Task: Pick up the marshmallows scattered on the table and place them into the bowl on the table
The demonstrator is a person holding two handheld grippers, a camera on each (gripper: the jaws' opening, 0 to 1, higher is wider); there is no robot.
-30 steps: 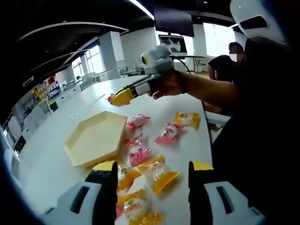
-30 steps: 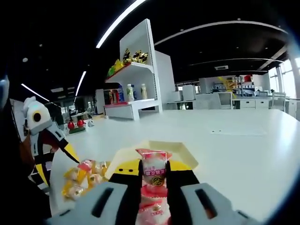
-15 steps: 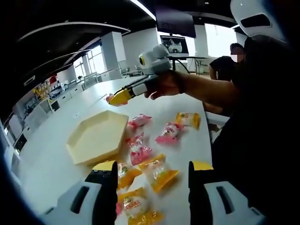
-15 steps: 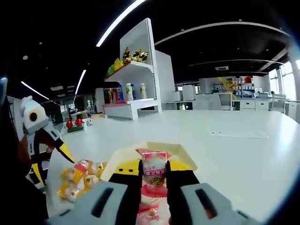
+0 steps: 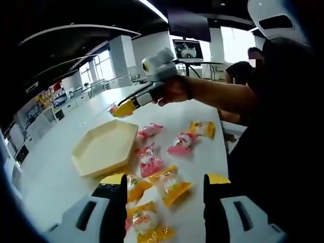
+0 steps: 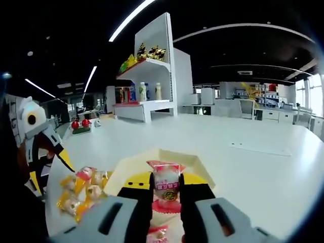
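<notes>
The left gripper view takes in the whole scatter: pink and yellow wrapped marshmallows lie glossy on the white table beside the empty, pale yellow hexagonal bowl, with the left gripper standing with jaws apart over the nearest ones. The right gripper hovers above the bowl's far edge. The right gripper view shows its jaws clamped on a pink marshmallow packet.
</notes>
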